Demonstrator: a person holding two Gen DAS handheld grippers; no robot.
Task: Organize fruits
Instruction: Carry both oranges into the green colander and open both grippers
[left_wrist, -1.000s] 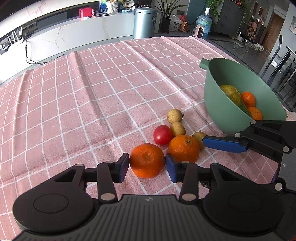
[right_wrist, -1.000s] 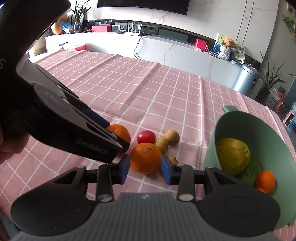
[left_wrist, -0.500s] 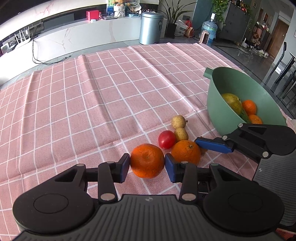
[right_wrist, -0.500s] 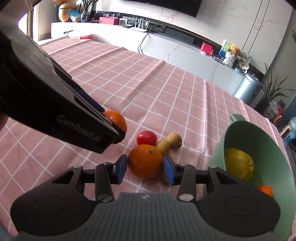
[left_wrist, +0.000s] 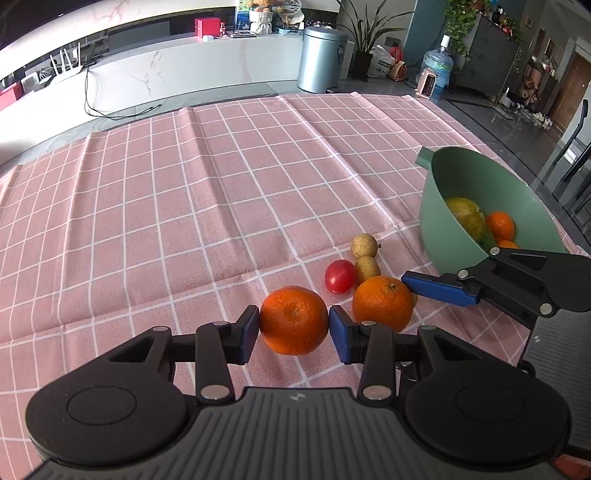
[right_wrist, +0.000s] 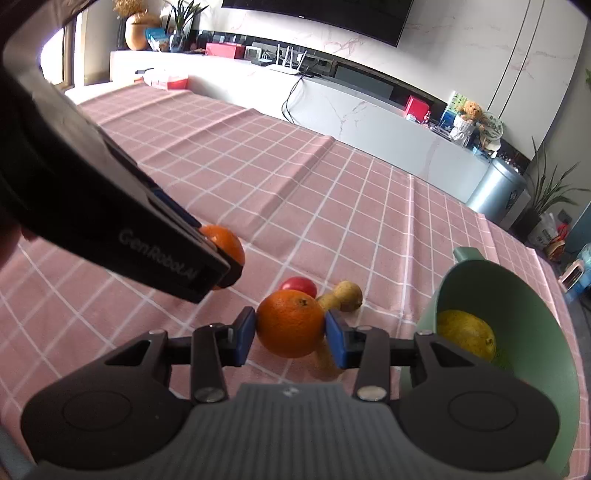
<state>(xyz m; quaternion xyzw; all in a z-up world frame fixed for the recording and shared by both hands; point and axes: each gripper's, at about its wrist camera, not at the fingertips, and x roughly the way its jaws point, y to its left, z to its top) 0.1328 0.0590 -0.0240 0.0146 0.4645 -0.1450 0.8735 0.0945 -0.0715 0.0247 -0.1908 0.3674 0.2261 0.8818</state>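
Two close, downward wrist views sharing the green bowl (left_wrist: 439, 206)

Two oranges (left_wrist: 294, 320) (left_wrist: 382, 302) lie side by side on the cloth (left_wrist: 221, 206); the bowl (left_wrist: 443, 221) stands right, holding fruit.

Two oranges, one (left_wrist: 294, 320) left of the other (left_wrist: 382, 302), sat on the pink checked cloth, near each other and each between blue pads. Behind them lay a red tomato (left_wrist: 340, 276) and two small tan fruits (left_wrist: 364, 246), touching. The tilted green bowl (left_wrist: 436, 225) held a yellow-green fruit (left_wrist: 464, 218) and small oranges (left_wrist: 499, 226).
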